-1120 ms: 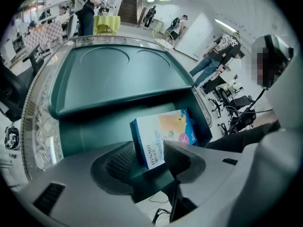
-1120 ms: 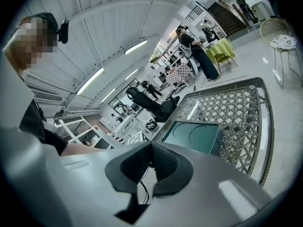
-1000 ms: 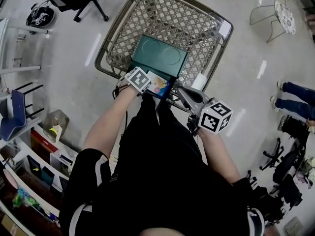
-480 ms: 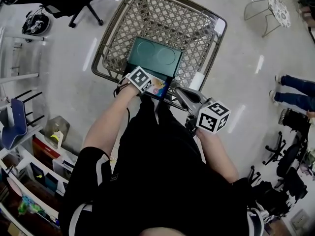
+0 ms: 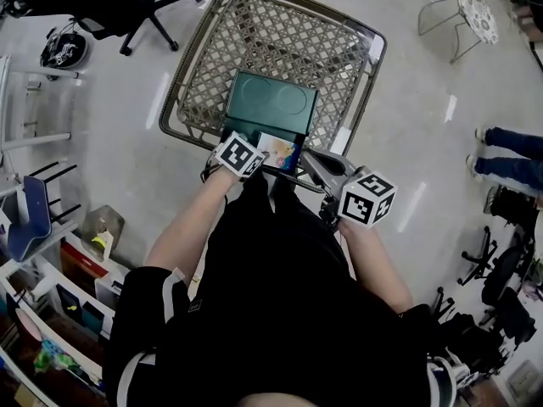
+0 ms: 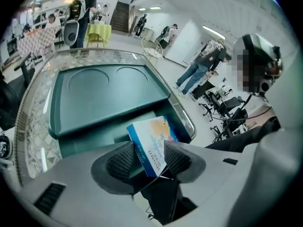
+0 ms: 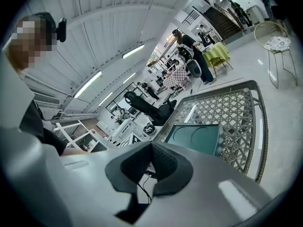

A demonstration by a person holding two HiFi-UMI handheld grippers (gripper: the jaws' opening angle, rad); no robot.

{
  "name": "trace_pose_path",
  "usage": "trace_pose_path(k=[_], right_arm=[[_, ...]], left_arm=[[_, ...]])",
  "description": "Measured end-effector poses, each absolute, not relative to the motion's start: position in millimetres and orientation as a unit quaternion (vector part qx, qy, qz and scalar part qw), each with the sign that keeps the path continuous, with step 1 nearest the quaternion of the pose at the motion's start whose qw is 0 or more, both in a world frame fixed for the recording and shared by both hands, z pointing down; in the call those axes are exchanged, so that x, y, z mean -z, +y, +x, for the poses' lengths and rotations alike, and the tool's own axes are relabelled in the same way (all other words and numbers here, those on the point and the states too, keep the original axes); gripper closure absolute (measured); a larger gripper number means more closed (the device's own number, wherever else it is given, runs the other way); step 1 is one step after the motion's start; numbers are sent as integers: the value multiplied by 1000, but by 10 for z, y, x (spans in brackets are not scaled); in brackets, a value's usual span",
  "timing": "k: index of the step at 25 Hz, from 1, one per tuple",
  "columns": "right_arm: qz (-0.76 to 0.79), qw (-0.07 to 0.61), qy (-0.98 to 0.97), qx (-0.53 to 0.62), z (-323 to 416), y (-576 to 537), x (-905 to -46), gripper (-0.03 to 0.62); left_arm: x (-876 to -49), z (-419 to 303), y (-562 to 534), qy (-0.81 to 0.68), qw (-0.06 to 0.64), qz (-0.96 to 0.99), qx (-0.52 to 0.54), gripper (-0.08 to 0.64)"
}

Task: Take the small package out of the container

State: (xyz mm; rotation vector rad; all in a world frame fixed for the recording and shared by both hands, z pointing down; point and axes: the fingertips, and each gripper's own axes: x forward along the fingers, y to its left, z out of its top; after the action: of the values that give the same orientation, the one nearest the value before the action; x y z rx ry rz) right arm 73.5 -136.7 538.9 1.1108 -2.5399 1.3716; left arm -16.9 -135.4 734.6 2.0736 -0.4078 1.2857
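Left gripper (image 5: 268, 155) is sitting a touch closer to the person than a second ago, and the small blue-and-white cardboard package (image 5: 282, 151) is looking more level in it. From the head view, that package is hanging at the near edge of the dark green plastic container (image 5: 271, 100), which is resting inside the grey wire-mesh cart (image 5: 280, 32). The right gripper (image 5: 309, 159) is hovering just beside the package, over the cart's near rim.

Left gripper view: the left gripper (image 6: 149, 157) is pinching the package (image 6: 151, 141) between its two ribbed pads, box standing on edge and tilted a bit, with the green container (image 6: 104, 98) lying right behind it. I can't tell whether it's fully clear of the opening.

Right gripper view: the right gripper (image 7: 150, 160) is holding nothing, its jaws pressed together. It's looking out over the green container (image 7: 194, 137) and the mesh cart (image 7: 236, 112).
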Motion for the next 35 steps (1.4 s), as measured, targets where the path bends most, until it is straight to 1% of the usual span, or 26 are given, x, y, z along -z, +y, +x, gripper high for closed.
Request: trace_pose_path(k=[5,9,13,18,24,27,31,35], right_arm=[[352,25,-827,-437,738,-1397,-5344,581],[347,27,-831,-433,759,-1375,-5328,581],[340,30,-836,-429,793,-1336,-5323,581],[339,35,-840,-422,881,-1284,-5316,581],[351,38,-838,-417,1053,-1191,-5309,581],[357,39,-836,-416,1117,-1144,-5313,581],[361,36,-834,-416,1183,-1094,-5313,581],[362,30,-833,-417,1249,-1085,-5312,581]], left_arm=[[-7122,-59,-1420,-188,332,813,-440,356],[-6924,95,-1436,-201,291,833,-424,357],[-6771,314,-1405,-211,279,850,-394,362],[-6854,569,-1167,-195,260,857,-399,368],[-6962,660,-1055,-202,253,855,-405,368],[-6995,673,-1087,-203,245,853,-413,385],[-7038,697,-1165,-215,233,853,-415,453],[-7006,668,-1210,-221,224,851,-420,471]])
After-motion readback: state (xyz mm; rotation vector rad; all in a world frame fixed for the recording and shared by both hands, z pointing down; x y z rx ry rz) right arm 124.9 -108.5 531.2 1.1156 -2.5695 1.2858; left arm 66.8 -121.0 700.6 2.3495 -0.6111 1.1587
